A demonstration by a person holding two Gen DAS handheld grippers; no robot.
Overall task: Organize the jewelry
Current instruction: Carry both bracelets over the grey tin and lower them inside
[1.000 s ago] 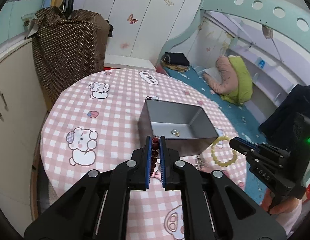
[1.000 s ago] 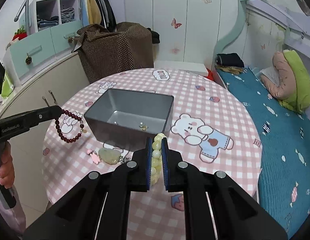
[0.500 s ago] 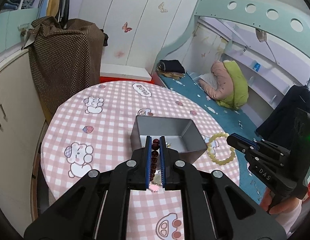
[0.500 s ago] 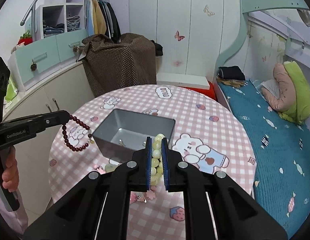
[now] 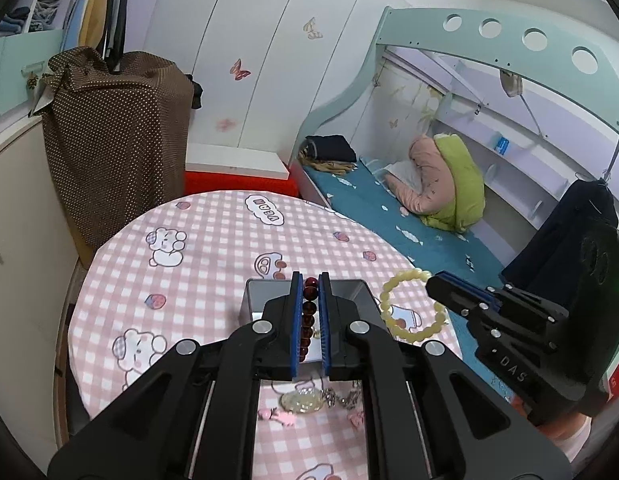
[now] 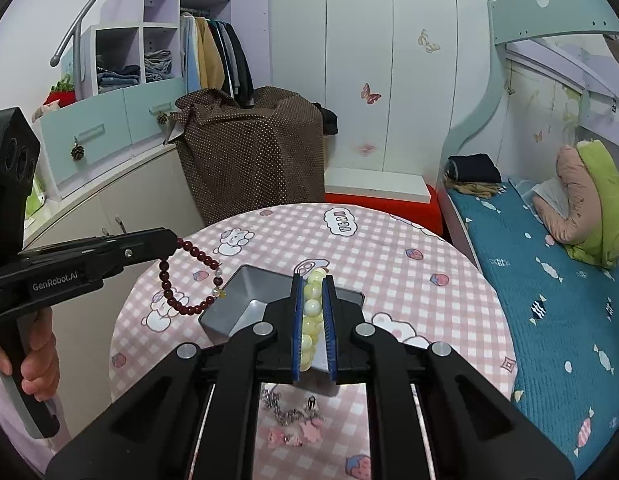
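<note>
My left gripper (image 5: 309, 286) is shut on a dark red bead bracelet (image 5: 308, 320), which hangs as a loop in the right wrist view (image 6: 189, 276), held high above the table. My right gripper (image 6: 312, 286) is shut on a pale yellow bead bracelet (image 6: 309, 320), also seen as a ring in the left wrist view (image 5: 409, 306). A grey metal box (image 6: 237, 308) stands on the pink checked round table (image 6: 389, 264) below both grippers. More jewelry lies on the cloth in front of the box: a pale pendant with a chain (image 5: 305, 400) and pink charms (image 6: 301, 432).
A brown dotted cover (image 6: 249, 152) drapes furniture behind the table. A cabinet (image 6: 121, 200) stands on the left. A bed with a teal sheet (image 6: 549, 280) lies on the right. The table edge curves close on the left and right.
Both grippers have risen well above the table with their bracelets; the box and table now look smaller and farther below.
</note>
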